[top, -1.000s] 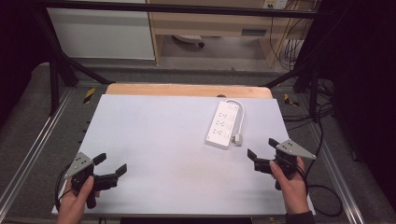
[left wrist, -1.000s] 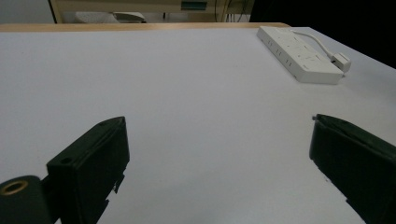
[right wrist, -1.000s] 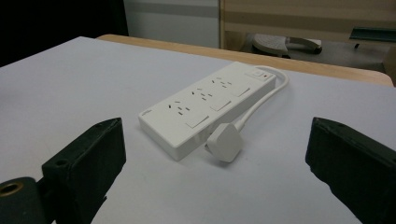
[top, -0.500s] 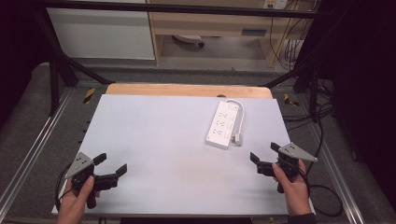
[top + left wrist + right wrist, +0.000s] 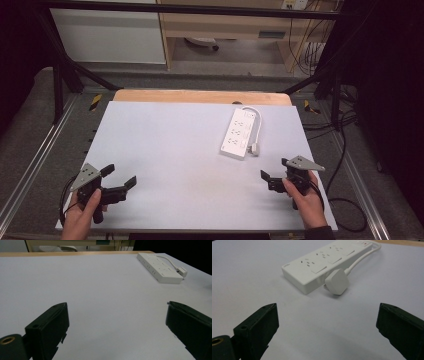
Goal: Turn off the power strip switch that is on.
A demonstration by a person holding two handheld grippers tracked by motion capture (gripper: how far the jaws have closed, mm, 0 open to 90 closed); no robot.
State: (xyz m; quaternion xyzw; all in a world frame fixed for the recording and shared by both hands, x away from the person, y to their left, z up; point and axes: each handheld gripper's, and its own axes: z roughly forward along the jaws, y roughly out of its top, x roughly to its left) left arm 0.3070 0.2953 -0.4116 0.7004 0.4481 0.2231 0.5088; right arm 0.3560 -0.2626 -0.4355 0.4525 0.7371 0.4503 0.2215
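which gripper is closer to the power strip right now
Right. The right gripper sits just in front of the power strip, jaws open toward it. The left gripper is across the table at the near left corner.

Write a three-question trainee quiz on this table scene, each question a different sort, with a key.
1. True or false: the left gripper is shut.
2. The plug lies: A) beside the power strip, B) on top of it, C) off the table.
3. Which gripper is nearer the power strip?

Key:
1. False; its jaws stand apart.
2. A.
3. The right gripper.
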